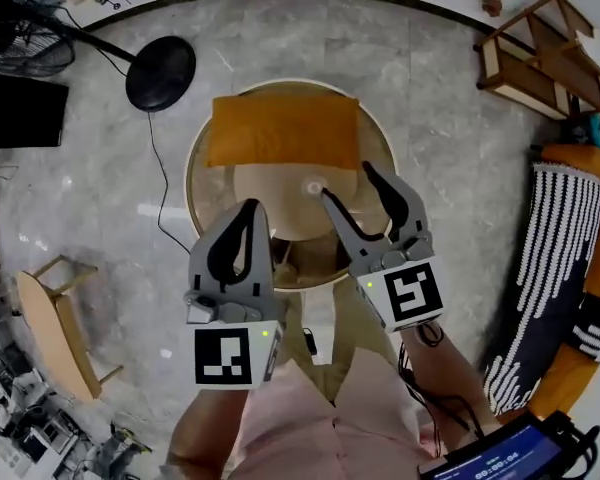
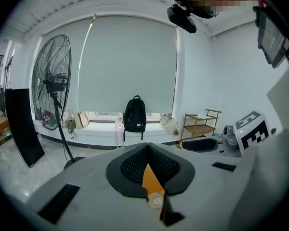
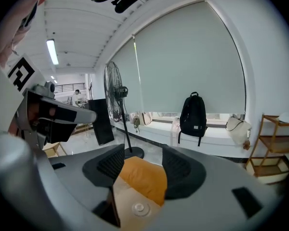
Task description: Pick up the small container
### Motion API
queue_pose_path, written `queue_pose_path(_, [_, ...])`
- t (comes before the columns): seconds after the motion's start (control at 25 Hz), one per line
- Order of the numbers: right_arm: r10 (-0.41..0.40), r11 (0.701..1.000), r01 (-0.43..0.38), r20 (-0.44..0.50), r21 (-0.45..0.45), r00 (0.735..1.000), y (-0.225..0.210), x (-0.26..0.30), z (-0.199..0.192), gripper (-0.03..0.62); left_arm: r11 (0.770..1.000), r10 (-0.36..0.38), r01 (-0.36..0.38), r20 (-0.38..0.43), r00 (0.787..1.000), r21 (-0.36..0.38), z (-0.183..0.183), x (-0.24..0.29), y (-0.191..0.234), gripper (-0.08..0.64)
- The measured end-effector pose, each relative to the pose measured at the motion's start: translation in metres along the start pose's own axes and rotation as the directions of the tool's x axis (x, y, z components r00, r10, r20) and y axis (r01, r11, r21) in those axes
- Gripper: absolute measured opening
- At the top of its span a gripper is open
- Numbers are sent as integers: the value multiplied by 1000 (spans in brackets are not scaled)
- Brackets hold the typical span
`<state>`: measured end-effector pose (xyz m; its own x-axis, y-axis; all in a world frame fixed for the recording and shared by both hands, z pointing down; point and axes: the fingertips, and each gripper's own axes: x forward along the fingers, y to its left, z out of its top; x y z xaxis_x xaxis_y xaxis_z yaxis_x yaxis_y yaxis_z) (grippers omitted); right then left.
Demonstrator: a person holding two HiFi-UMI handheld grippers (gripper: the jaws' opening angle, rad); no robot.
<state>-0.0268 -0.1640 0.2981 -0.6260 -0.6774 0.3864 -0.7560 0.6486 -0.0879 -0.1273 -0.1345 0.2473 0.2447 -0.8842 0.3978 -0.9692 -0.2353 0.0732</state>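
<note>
Since the job is to pick up the container, start with the biggest thing. The round worktop (image 1: 280,208) sits right below the person, so both arms can reach it. On its far half lies an orange cloth (image 1: 283,128), spread flat. It looks like a mat or a cover, and nothing rests on it.

Next come the two tools. The right gripper (image 1: 347,183) is held out over the worktop, just on the near side of the cloth. Its jaws stand wide apart, and it grips nothing. The right gripper view looks down through the gap and shows the cloth's edge, with a little round thing below it. I think the jaws are spread so that they can go down on each side of that thing.

The left gripper (image 1: 252,208) is closer to the person and farther from the cloth, over the worktop's near part. Its jaws are pressed together at the tips and hold nothing. Only a thin slit shows behind the tips. I think it is kept back out of the way, because one tool is enough for so small a thing.

Last is the container (image 1: 313,184). It is small, pale and round. It stands on the bare worktop, just in front of the cloth's near edge and close to the middle. From above, it lies right beside the tip of the right gripper's left jaw. I cannot tell if they touch.
</note>
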Motion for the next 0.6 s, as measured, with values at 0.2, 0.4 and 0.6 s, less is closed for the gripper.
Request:
queue_pose_path(0.2, [14,1000,-13,-68,14,998,10,16,-56,255,999,-29,28,-75,997,-18,-41,17,7,12])
queue_pose_path(0.4, [33,999,-30,-144,26,989,30,28,-119,259,998,-41,34,-150,988,-44,-89,24,17,12])
queue_pose_path(0.6, [28,999,-21,-183,39,983,41,39,-169,267,997,-59,51,-171,984,-53,-127,37,25,12])
